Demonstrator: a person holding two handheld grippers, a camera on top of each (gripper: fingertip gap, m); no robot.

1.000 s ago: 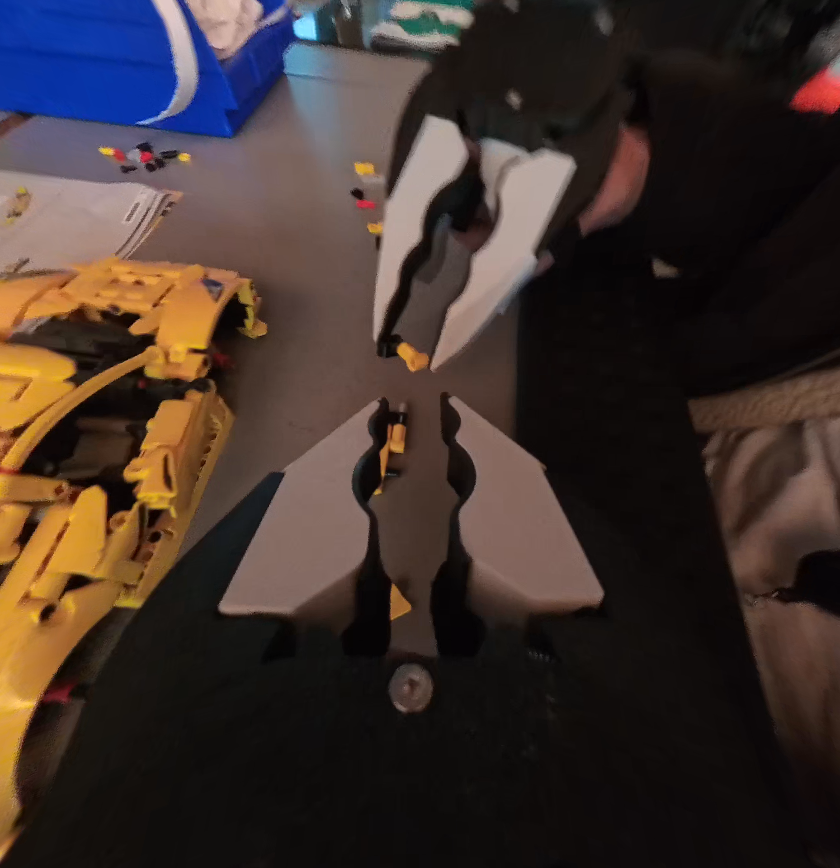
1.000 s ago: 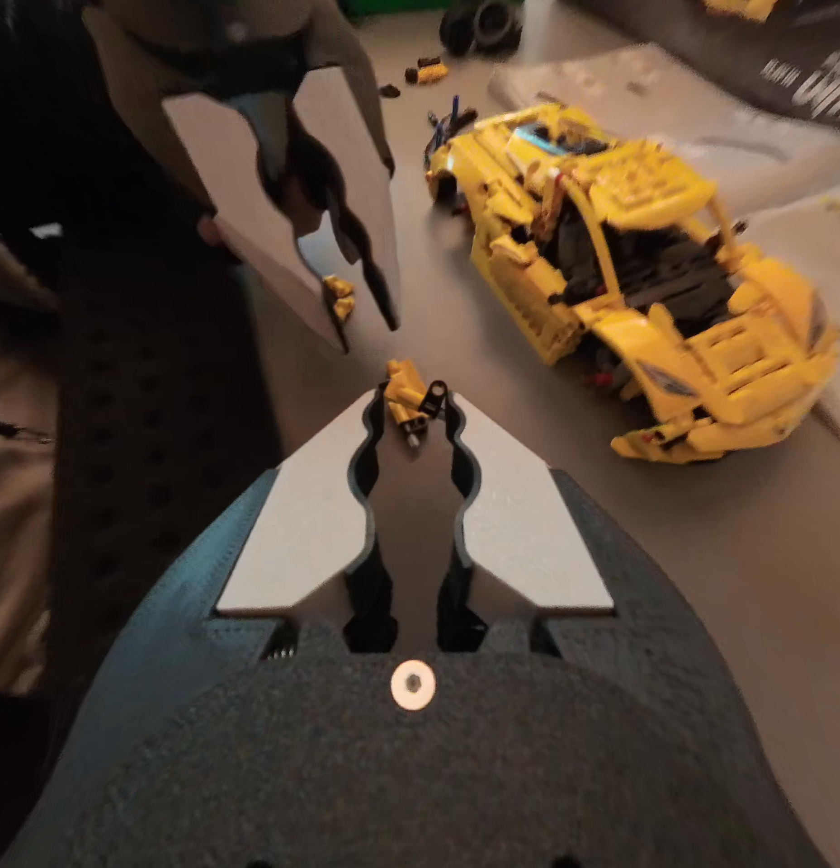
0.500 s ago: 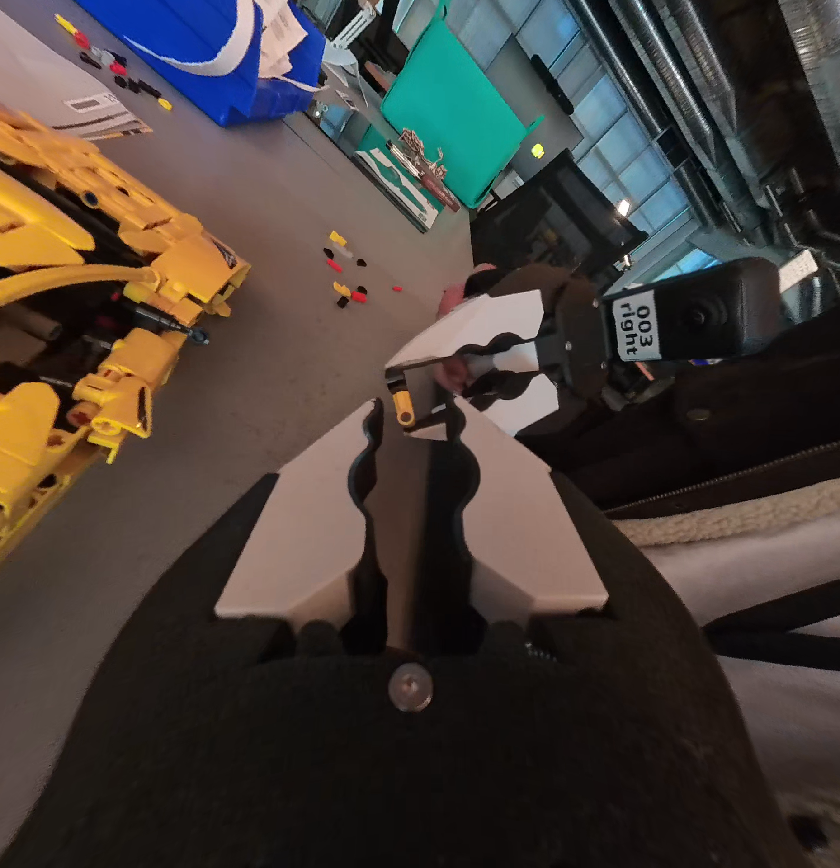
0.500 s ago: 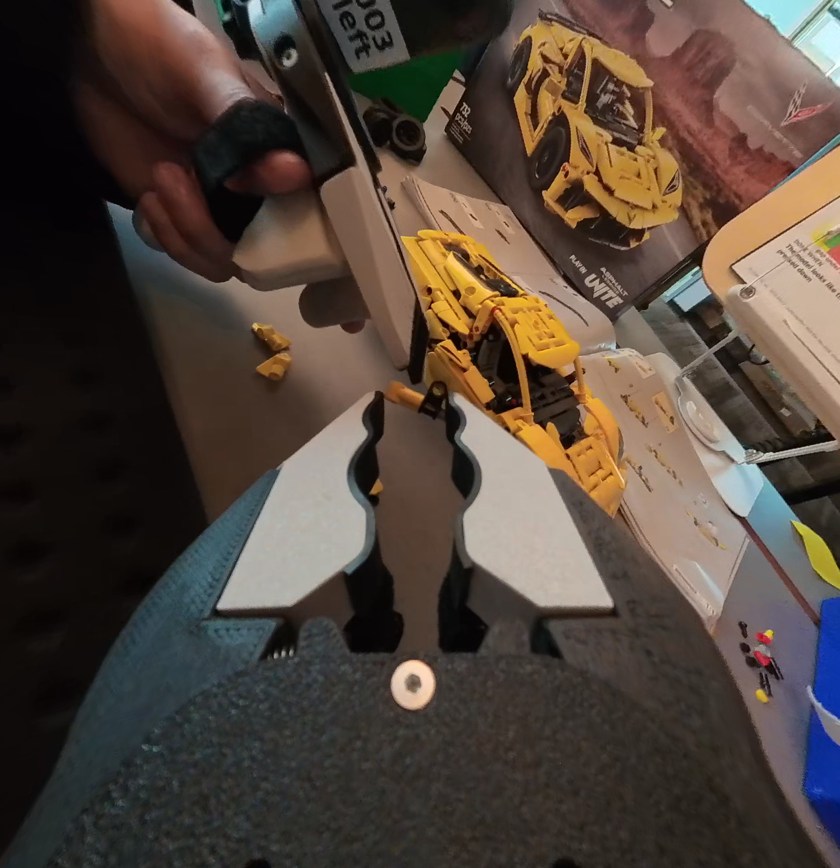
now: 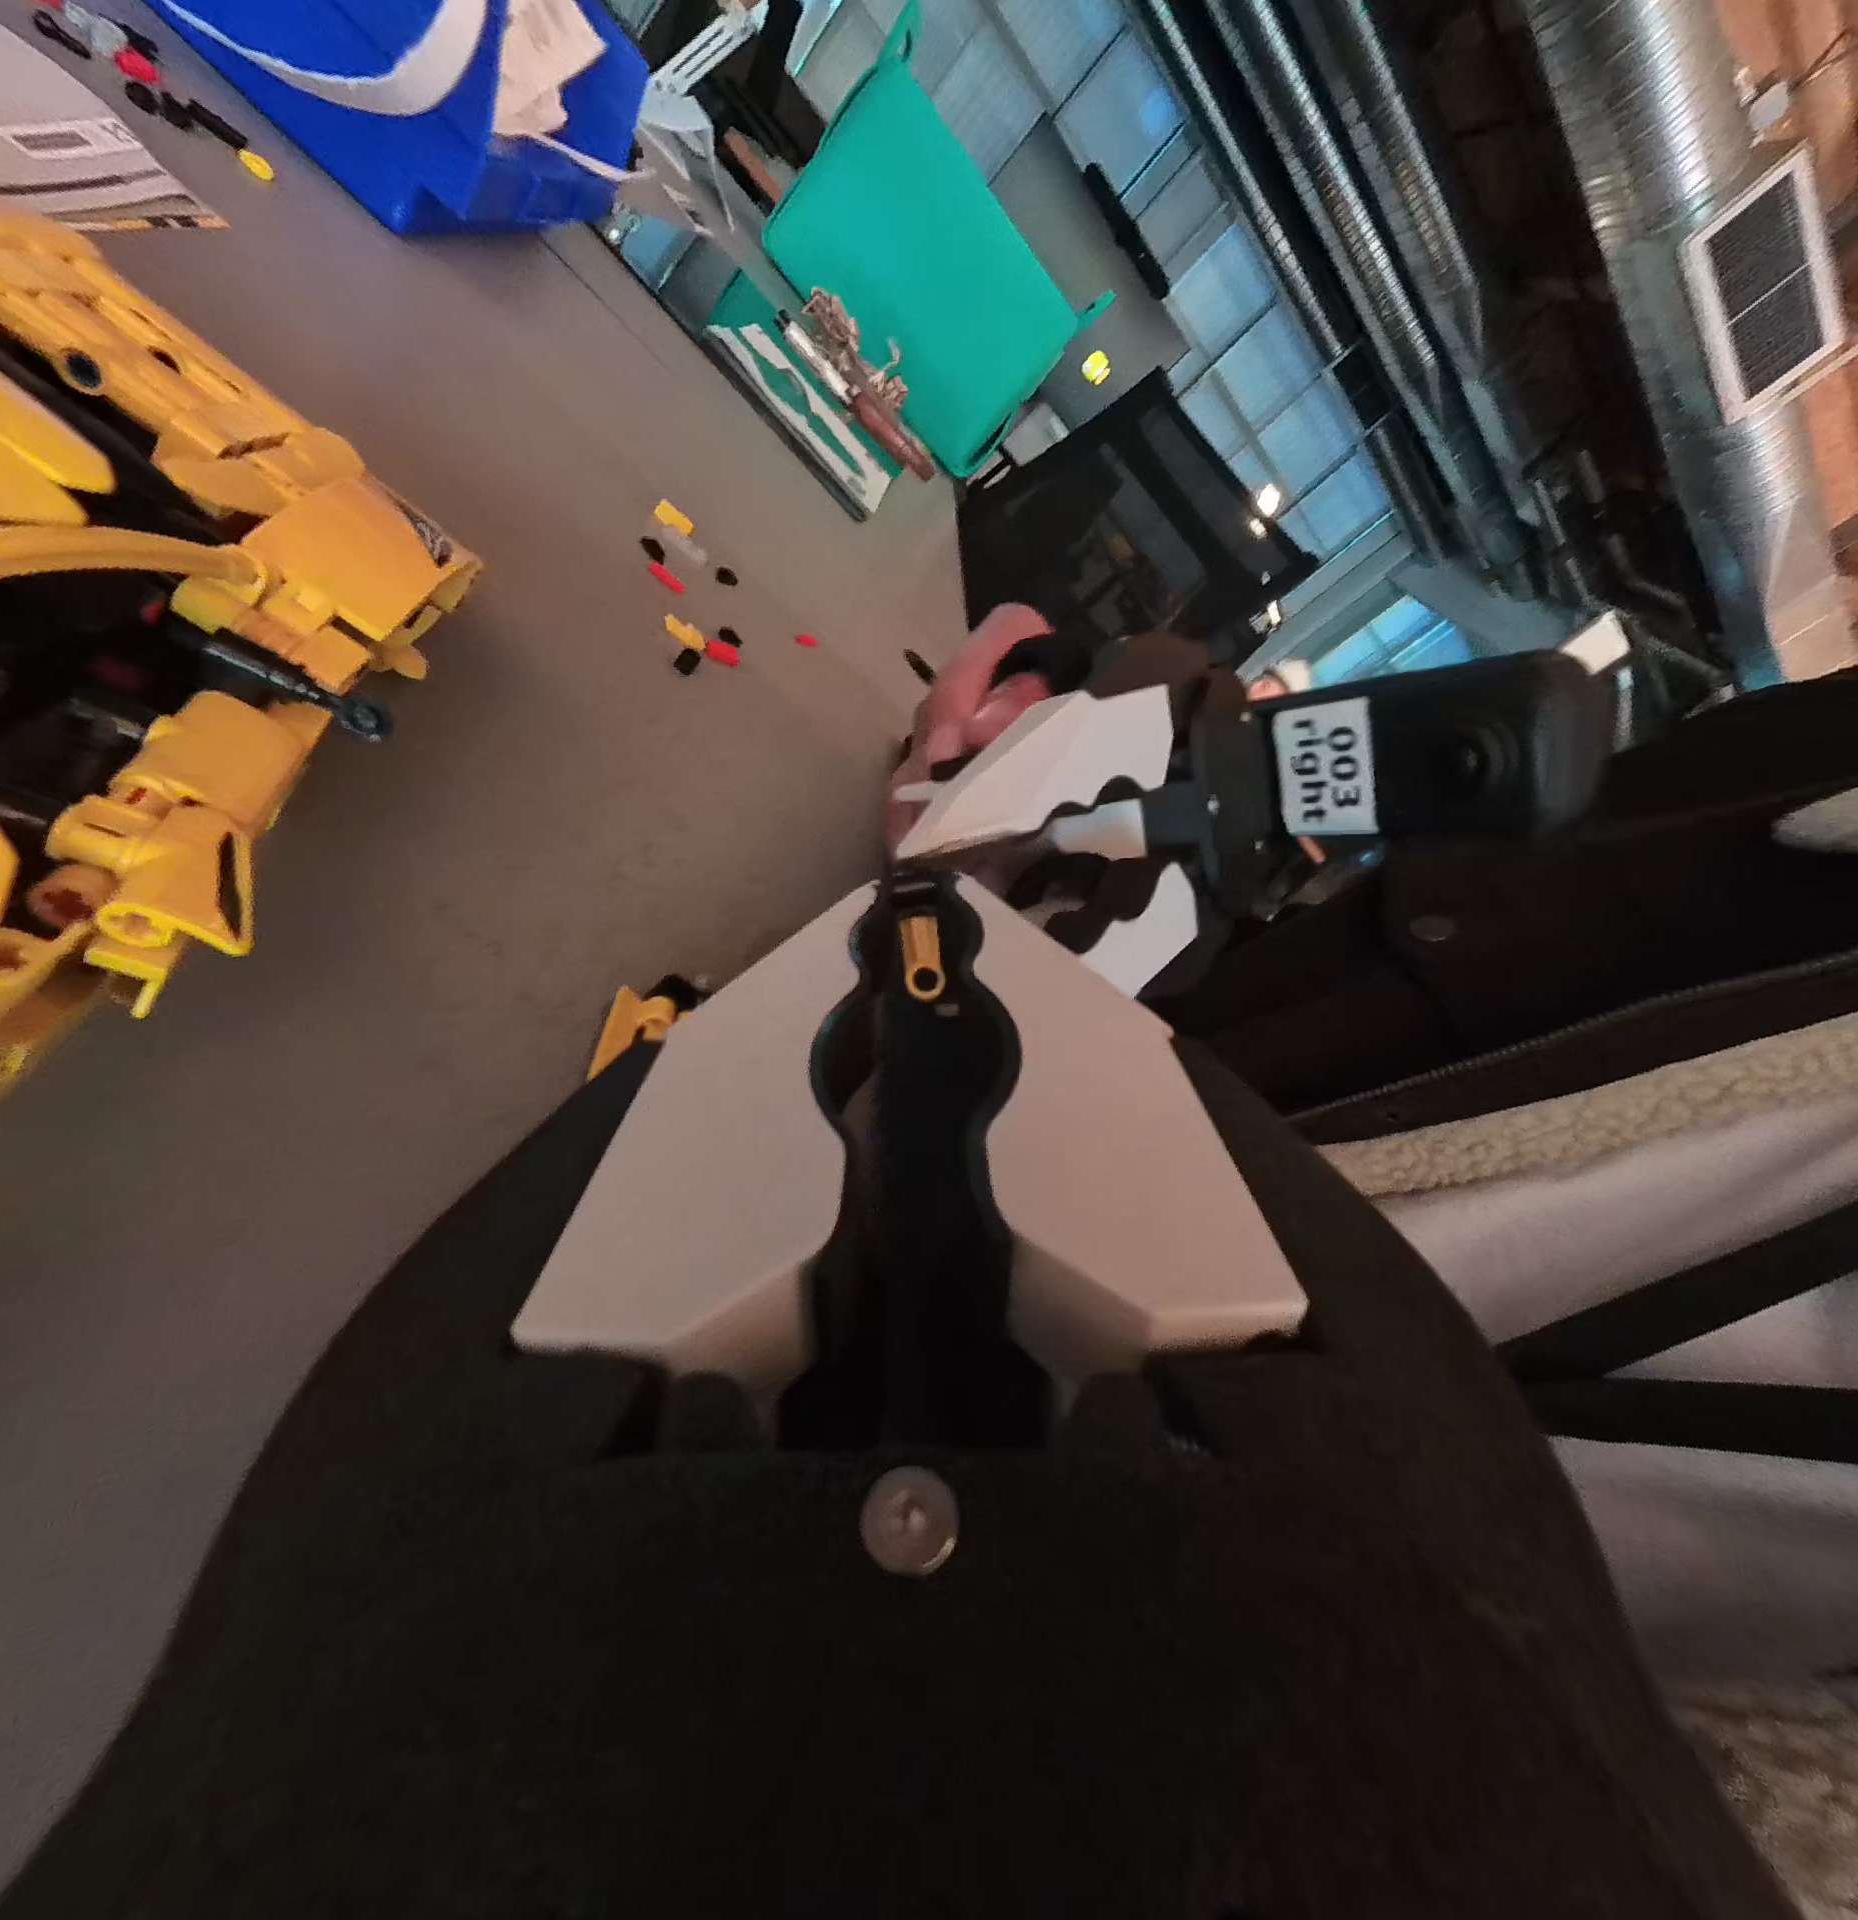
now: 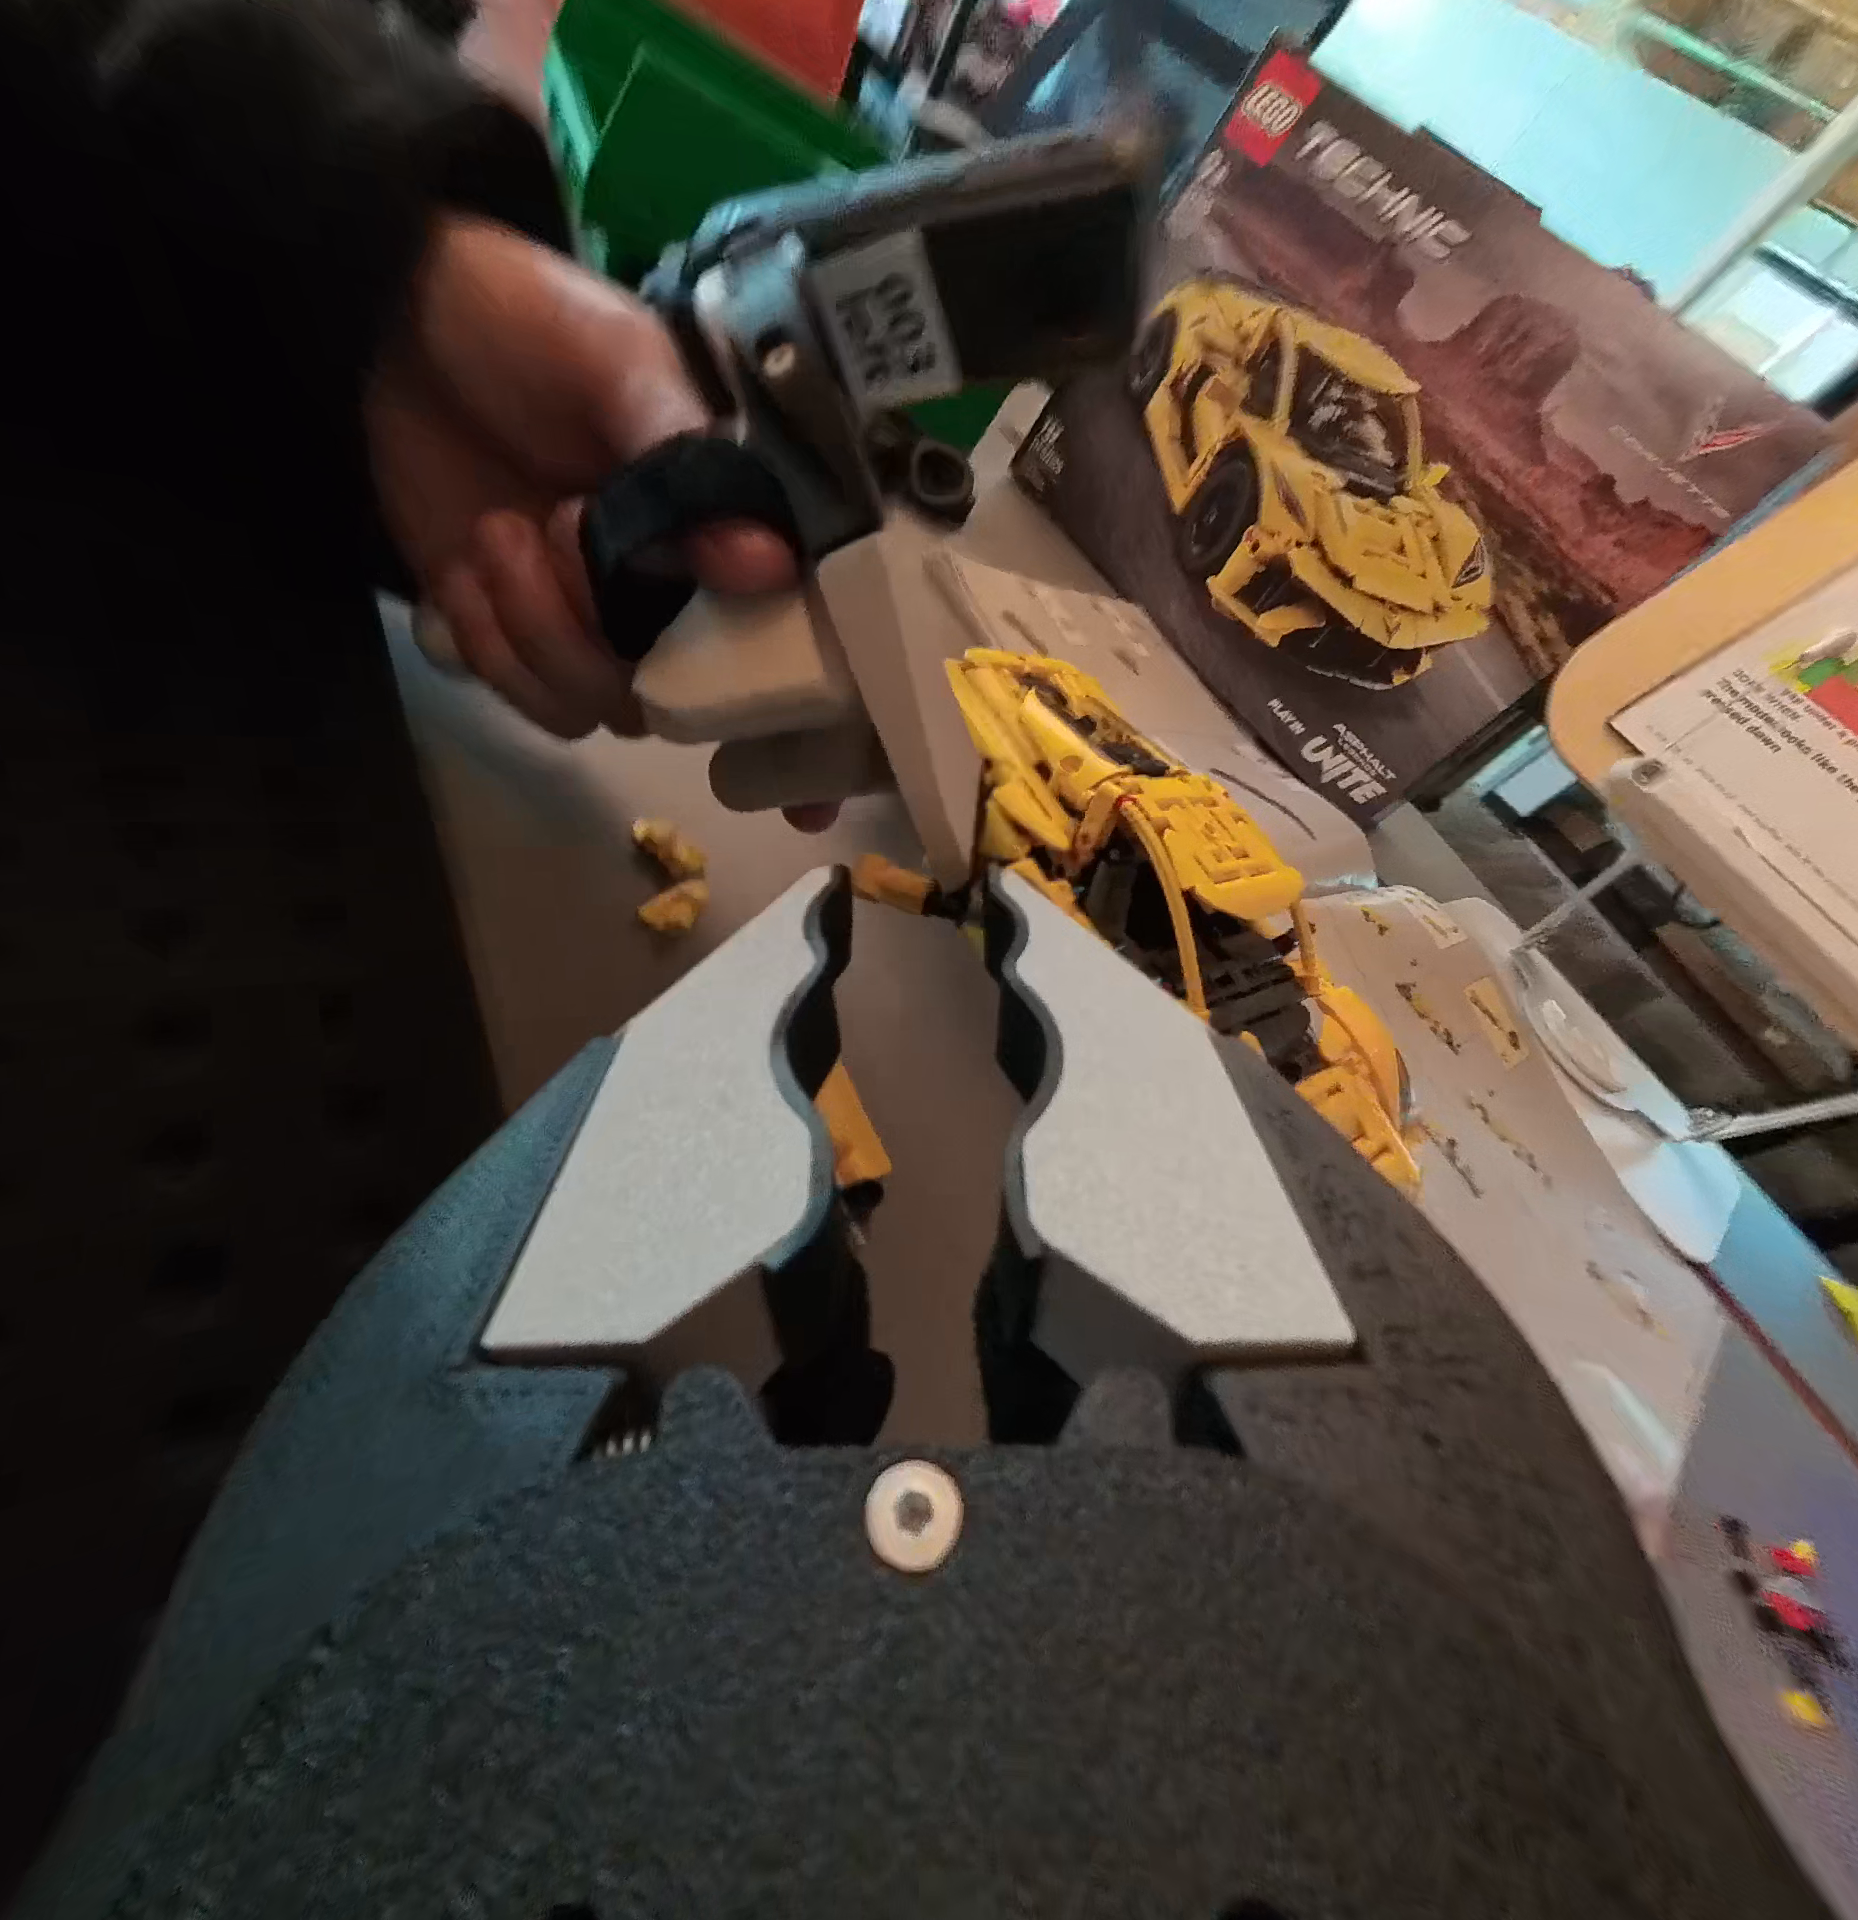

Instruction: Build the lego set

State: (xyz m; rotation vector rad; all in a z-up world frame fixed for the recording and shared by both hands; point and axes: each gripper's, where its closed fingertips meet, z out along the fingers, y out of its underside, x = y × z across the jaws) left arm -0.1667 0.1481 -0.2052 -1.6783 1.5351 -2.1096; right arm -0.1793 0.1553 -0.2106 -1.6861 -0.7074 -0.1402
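The left gripper (image 5: 912,914) has closed its fingers on the small yellow piece (image 5: 920,954); the right gripper (image 6: 917,904), half-spread, seemingly still pinches its end, mid hand-over

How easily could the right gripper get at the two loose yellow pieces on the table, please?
Probably not yet: the right gripper seems occupied by a yellow and black piece, though the table towards the loose yellow pieces looks bare.
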